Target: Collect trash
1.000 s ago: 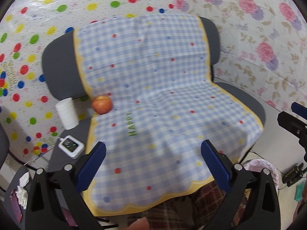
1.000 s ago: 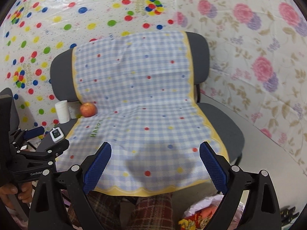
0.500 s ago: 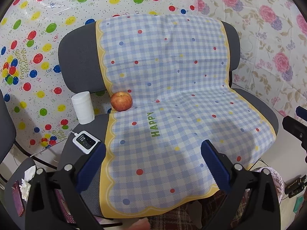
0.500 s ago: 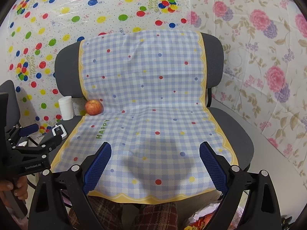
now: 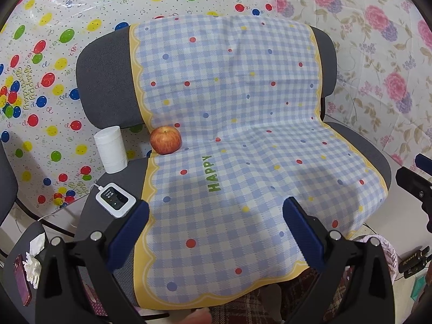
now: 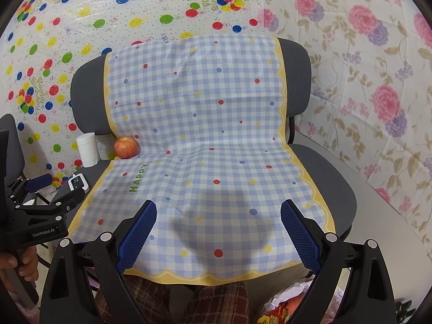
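Two grippers hang in front of us, both spread wide and holding nothing, over a grey chair [image 5: 105,86] whose seat and back are draped with a blue checked cloth [image 5: 243,140], presumably laid there as a work surface that keeps small things easy to spot. At about nine o'clock in the left wrist view, an apple [image 5: 165,139] sits in the crease where the cloth bends from seat to backrest, a spot we judge stops it rolling. Just beside it, further toward nine o'clock, a white paper cup [image 5: 111,149] stands upright on the bare seat, and nearer us, at about eight o'clock, lies a small white device with a screen [image 5: 115,200] and its cord. At the low edge toward five o'clock in the right wrist view, a bag with crumpled wrappers [image 6: 286,306] shows, which we take to be where trash goes. Which item counts as trash we cannot say for sure; the cup seems likeliest. Our left gripper [image 5: 216,232] floats above the front of the cloth, jaws fully apart, touching nothing. Our right gripper [image 6: 218,233] does the same.
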Tool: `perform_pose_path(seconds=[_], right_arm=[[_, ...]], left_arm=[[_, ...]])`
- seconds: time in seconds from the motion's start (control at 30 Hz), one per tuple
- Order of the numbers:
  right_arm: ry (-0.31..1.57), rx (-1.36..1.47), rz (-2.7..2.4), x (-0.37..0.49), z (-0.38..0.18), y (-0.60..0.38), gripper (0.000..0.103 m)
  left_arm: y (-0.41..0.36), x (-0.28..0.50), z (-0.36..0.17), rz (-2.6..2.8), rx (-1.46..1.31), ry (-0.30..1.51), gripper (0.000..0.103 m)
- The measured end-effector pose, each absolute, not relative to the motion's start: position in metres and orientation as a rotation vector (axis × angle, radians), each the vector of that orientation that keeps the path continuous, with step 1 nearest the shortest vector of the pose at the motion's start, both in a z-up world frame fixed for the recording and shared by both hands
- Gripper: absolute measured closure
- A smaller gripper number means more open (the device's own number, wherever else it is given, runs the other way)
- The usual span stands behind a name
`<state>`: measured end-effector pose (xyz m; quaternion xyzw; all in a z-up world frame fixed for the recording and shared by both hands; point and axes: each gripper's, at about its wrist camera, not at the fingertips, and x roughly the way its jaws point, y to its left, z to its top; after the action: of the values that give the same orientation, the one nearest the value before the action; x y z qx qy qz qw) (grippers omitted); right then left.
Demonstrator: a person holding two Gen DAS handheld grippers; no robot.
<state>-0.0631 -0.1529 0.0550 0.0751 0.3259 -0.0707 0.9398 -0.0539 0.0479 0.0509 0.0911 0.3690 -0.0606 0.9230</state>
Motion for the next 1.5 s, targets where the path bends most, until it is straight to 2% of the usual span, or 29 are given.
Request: perform_pose_path(seconds=[1.5], right_arm=[[0.676, 0.174, -0.158, -0.064, 0.045, -0.165, 0.011]], left_arm=[[0.044, -0.05, 0.05, -0.111, 0.198, 0.754, 0.007]])
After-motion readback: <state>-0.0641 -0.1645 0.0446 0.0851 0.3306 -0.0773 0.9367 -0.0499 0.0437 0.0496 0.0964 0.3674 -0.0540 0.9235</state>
